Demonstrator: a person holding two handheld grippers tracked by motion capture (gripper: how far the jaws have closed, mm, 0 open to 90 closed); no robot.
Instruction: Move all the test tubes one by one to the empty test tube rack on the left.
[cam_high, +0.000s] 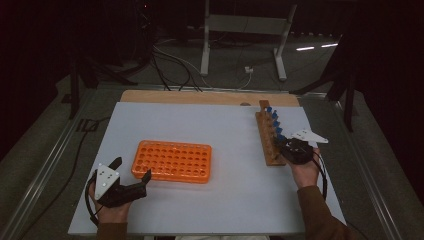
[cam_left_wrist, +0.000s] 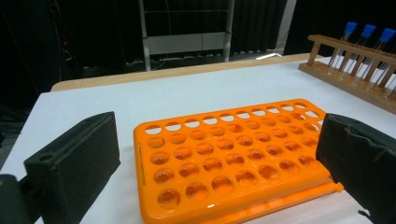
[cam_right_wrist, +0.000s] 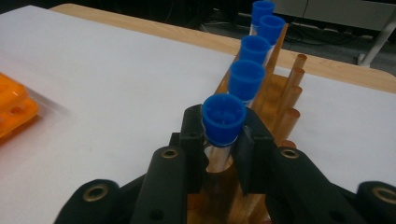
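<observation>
Right gripper view has the right gripper (cam_right_wrist: 223, 140) clenched on the nearest blue-capped tube (cam_right_wrist: 224, 122), just under its cap, the tube upright in the wooden rack (cam_right_wrist: 275, 100) at the table's three o'clock side. The step in hand looks like pulling this tube; next it likely calls for a straight lift clear of the neighbouring tubes at twelve o'clock. The left gripper (cam_high: 131, 183) rests released at seven o'clock, straddling the orange rack (cam_high: 172, 161) corner. Open white table (cam_high: 235, 145) lies between the racks; the near edge is close.
</observation>
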